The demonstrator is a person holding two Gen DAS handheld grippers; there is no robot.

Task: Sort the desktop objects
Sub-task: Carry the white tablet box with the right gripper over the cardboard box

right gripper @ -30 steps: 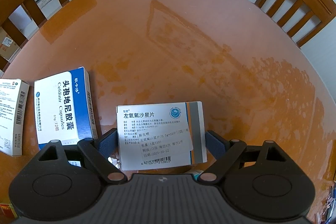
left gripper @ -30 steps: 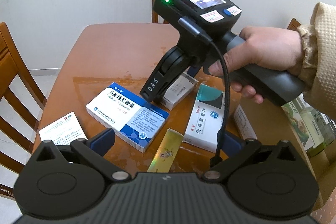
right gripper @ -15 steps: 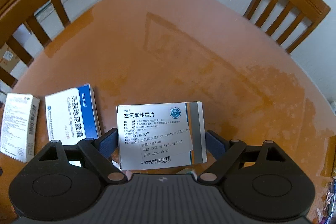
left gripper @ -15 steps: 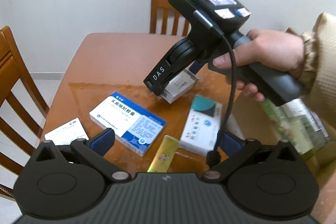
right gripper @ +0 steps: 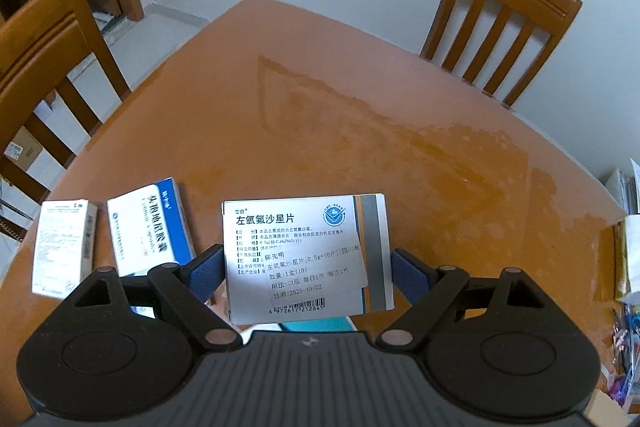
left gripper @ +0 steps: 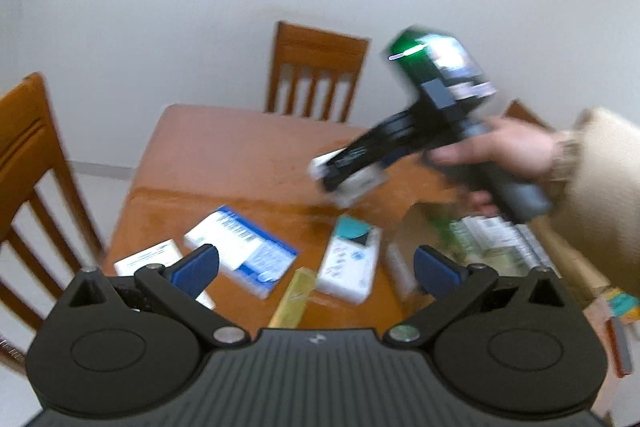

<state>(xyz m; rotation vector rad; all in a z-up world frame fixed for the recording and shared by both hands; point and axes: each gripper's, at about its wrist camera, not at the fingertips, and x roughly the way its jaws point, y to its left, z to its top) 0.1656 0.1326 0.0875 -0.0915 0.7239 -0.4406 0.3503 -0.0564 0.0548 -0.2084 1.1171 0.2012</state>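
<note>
While the right claw [right gripper: 306,273] is raised above the counter [right gripper: 360,131], a white medicine box [right gripper: 306,259] is gripped between its wide-set blue pads, label facing up. To its left, a blue-and-white box [right gripper: 150,227] and a small white box [right gripper: 64,247] are seen lying flat. The left claw [left gripper: 316,269] is held open with nothing in it; beyond it a teal-topped box [left gripper: 350,259] and a yellow packet [left gripper: 292,299] are laid on the counter.

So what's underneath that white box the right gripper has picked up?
Below the white box, held off the table by the right gripper, a teal strip peeks out. The box covers the rest, so I can't identify it.
</note>
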